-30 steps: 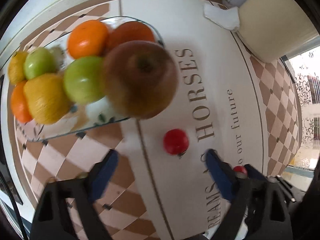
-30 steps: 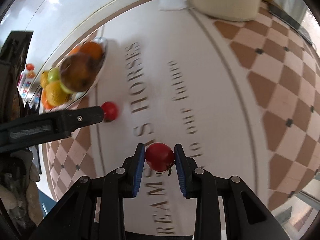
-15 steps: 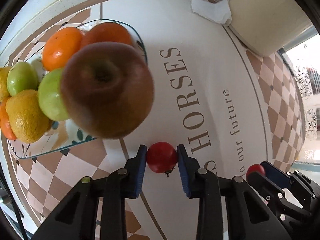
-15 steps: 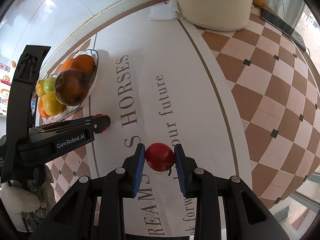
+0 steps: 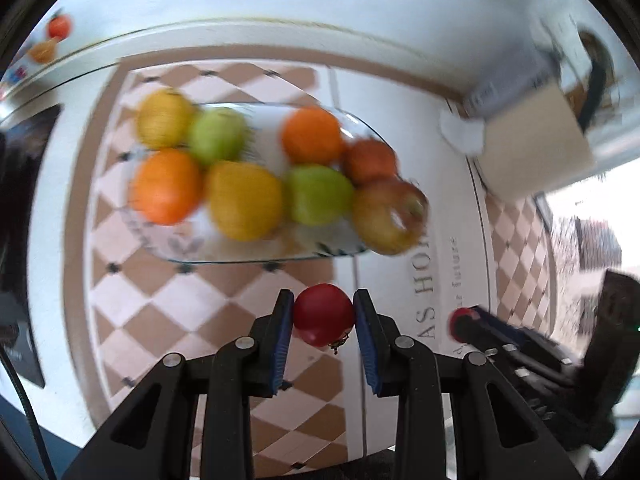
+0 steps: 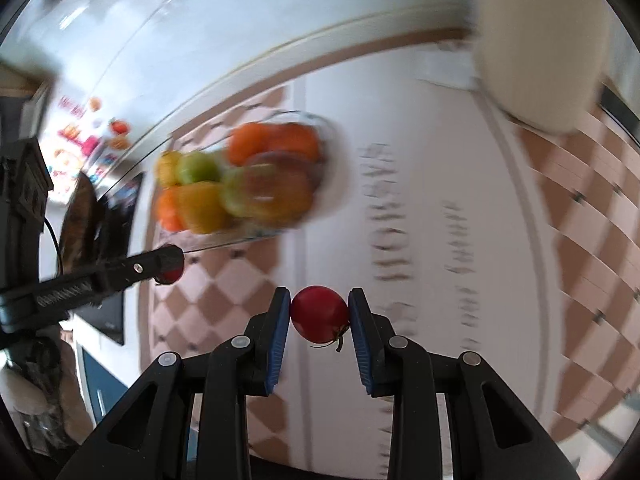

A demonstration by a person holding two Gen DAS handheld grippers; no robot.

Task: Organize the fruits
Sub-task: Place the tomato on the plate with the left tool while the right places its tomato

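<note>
Left wrist: both grippers (image 5: 323, 314) (image 6: 319, 314) clamp cherry tomatoes (image 5: 323, 313) (image 6: 319, 313) (lifted clear); next I carry them over the glass fruit bowl (image 5: 256, 254).

Your left gripper (image 5: 323, 316) shows matt black plastic arms, ribbed blue pads and metal rivets. Its small red fruit (image 5: 323, 314) looks smooth and glossy. At twelve o'clock, the clear glass bowl (image 5: 256, 254) rests on a glossy checkered tabletop (image 5: 192, 300).
</note>
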